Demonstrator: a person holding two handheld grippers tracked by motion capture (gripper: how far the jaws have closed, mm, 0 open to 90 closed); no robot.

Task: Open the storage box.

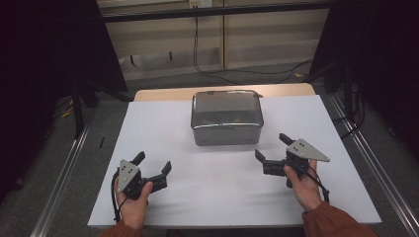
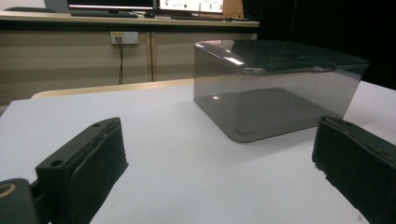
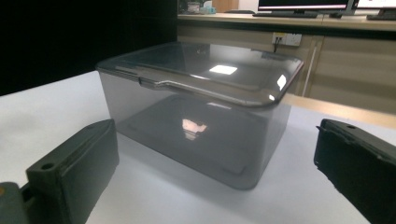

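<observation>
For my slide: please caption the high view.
Two open grippers flank a lidded smoky box on white table.

No text, label, brand, number or sign can be read anywhere. The monitors [image 2: 189,4] on the far desk in the left gripper view carry lit windows, but their writing is too small and blurred to make out. The wall socket plate [image 2: 124,37] below them bears no legible marking. The smoky plastic box [image 3: 196,107] on the counter [image 1: 217,192] has no lettering on its lid or walls.
</observation>
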